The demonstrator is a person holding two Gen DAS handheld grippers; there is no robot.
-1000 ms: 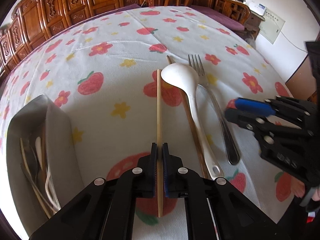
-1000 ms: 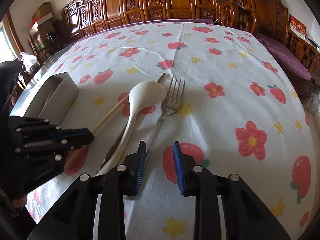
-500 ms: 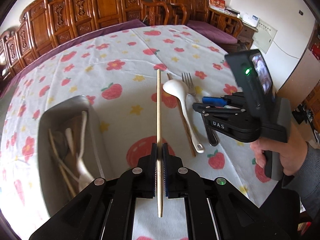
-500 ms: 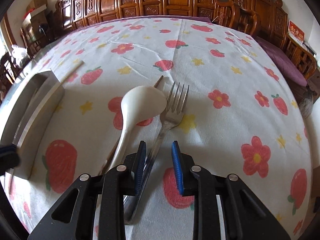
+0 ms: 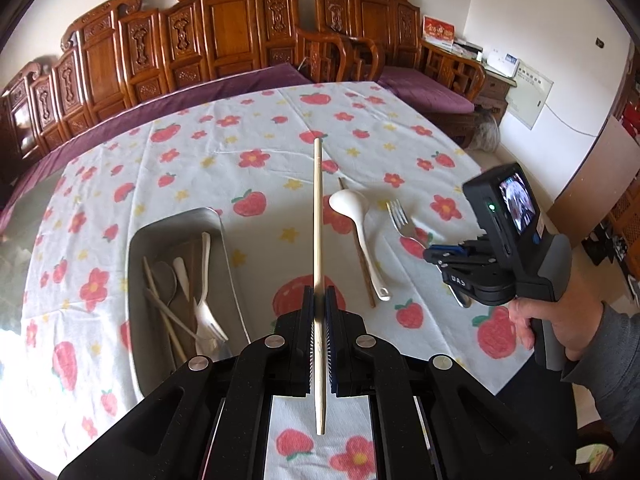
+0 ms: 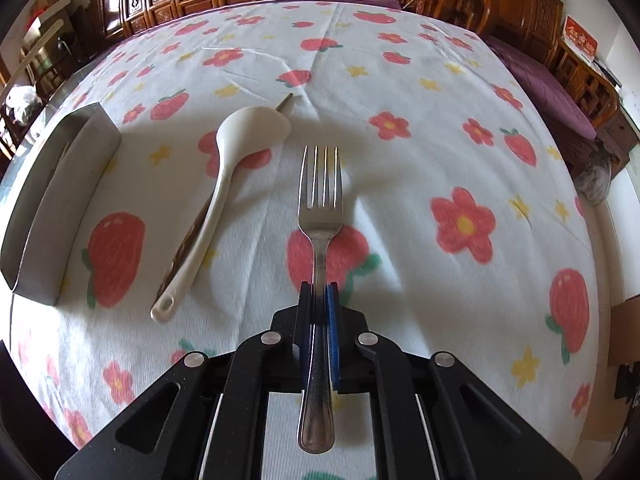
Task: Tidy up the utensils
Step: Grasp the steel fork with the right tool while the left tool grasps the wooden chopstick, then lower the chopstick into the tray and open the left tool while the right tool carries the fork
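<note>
My left gripper [image 5: 319,294] is shut on a pale wooden chopstick [image 5: 318,220], held in the air above the flowered cloth just right of the metal tray [image 5: 176,222]. The tray holds several spoons, chopsticks and a fork. My right gripper [image 6: 319,292] has its jaws closing on the handle of a metal fork [image 6: 320,200], and the pads press on it. In the left wrist view the right gripper [image 5: 436,254] sits low at the fork [image 5: 400,216]. A white spoon [image 6: 224,184] lies left of the fork, over a dark chopstick [image 6: 286,102].
The tray's outer wall [image 6: 60,200] stands at the left of the right wrist view. A person's hand [image 5: 560,320] holds the right gripper's handle at the table's right edge. Carved wooden chairs [image 5: 240,40] line the far side of the table.
The left gripper has risen with the chopstick, so more of the tray shows. The right jaws have closed on the fork handle, and the fork now lies apart from the spoon.
</note>
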